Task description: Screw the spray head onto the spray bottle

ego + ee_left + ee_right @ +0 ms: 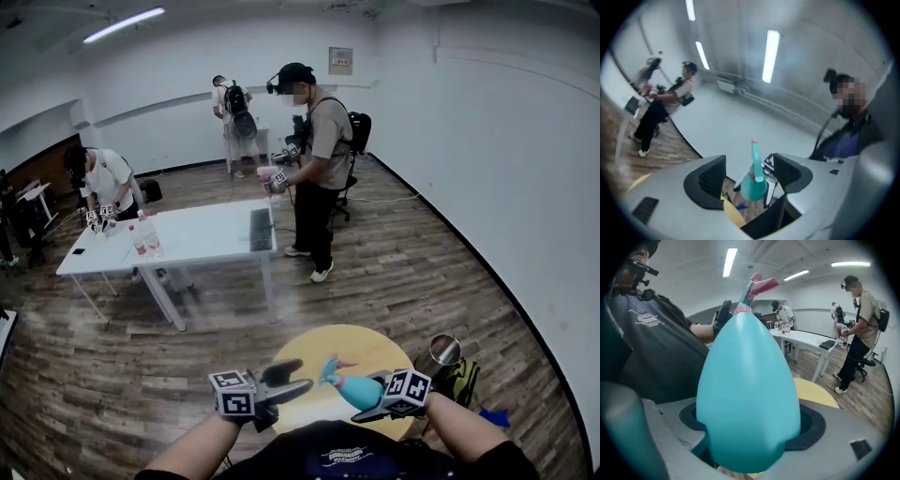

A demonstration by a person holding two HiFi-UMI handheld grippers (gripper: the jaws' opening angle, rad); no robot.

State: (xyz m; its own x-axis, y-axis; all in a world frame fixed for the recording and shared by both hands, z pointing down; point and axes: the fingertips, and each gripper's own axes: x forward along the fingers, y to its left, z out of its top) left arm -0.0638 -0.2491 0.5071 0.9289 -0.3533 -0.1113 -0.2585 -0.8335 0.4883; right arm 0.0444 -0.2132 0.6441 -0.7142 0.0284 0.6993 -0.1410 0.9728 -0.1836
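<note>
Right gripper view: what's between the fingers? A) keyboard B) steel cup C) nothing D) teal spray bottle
D: the teal spray bottle fills the gap, with the right gripper's fingers pressed against its sides.

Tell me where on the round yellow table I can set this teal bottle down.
Bare: the round yellow table's far half, beyond the left claw and the teal egg-shaped plastic spray bottle. Crowded: its right edge, by the steel tumbler.
</note>
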